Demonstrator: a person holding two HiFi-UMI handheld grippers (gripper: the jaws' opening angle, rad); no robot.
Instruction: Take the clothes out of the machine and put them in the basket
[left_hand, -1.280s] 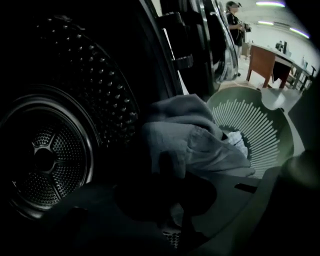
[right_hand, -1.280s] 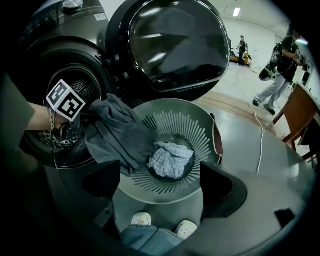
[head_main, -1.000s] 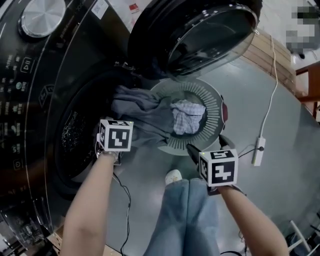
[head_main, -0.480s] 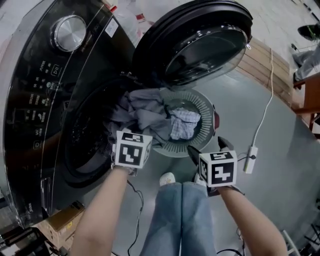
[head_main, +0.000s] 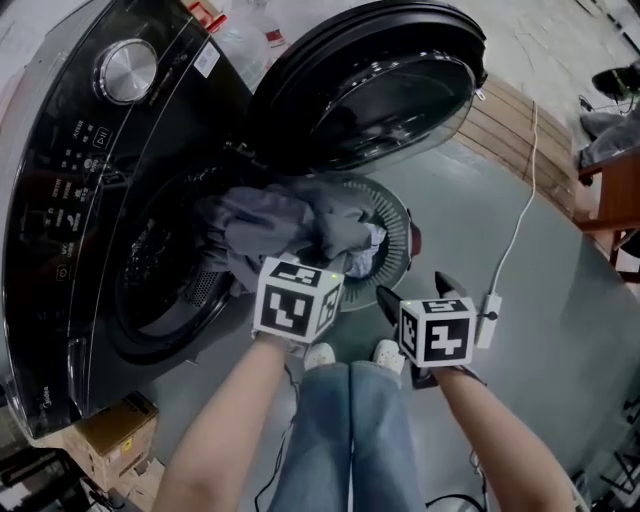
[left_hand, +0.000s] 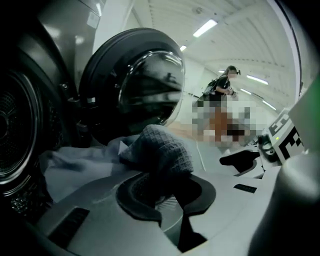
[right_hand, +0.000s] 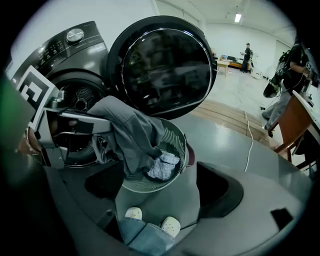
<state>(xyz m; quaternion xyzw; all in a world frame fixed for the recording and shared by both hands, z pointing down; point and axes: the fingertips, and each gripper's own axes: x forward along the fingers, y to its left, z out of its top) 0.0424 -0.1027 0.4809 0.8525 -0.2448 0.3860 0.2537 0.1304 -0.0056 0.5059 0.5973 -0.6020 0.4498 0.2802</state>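
**The grey garment comes over the basket**

Nearest to you, your right hand-held gripper (right_hand: 162, 195) is wide and empty, its jaws closing a little. Your left hand-held gripper (left_hand: 169, 192), narrow on the grey garment (head_main: 270, 225), has moved from the drum toward the basket (head_main: 405, 240). The garment now hides most of the checked cloth (head_main: 365, 262), but its tail hangs at the machine (head_main: 150, 270), so I judge more pulling is needed.

Grey garment (head_main: 296, 226) now over basket (head_main: 396, 214)
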